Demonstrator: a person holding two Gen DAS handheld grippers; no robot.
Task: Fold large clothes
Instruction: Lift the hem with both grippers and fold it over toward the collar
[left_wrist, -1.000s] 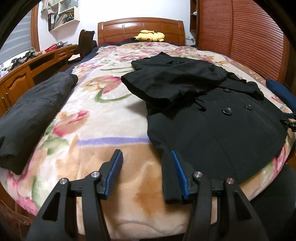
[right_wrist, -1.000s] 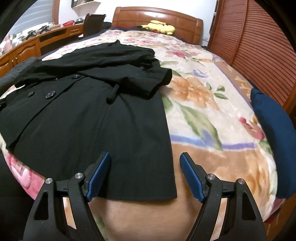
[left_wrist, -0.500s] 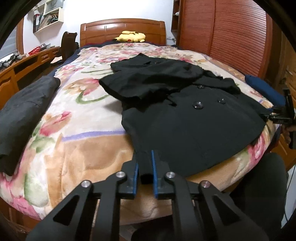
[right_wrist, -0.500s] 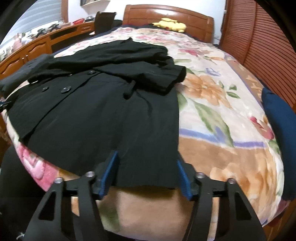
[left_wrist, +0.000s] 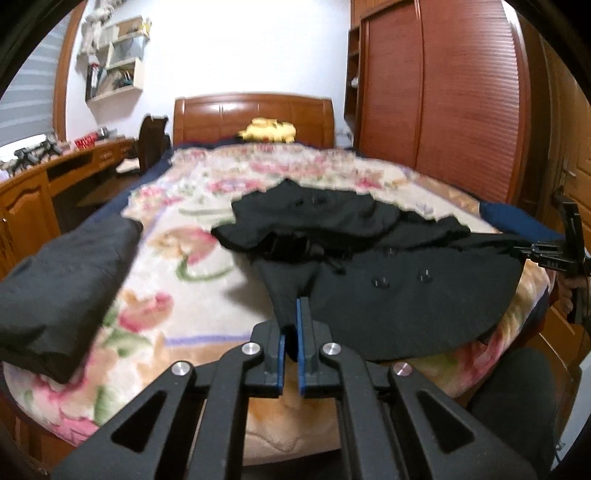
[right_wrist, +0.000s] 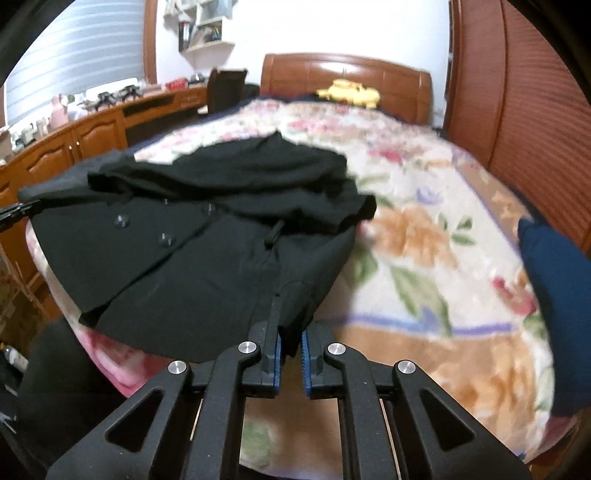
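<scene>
Both grippers' fingers (left_wrist: 301, 325) (right_wrist: 275, 325) apparently pinch coat (left_wrist: 388, 302) hem.

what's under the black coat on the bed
The floral blanket lies under the black coat, showing around it. Both grippers, left and right, pinch its hem. The covered part stays hidden.

black coat (left_wrist: 388, 291): 1 | folded dark garment (left_wrist: 62, 280): 1 | yellow plush toy (left_wrist: 267, 130): 1 | blue cushion (right_wrist: 554, 288): 1
</scene>
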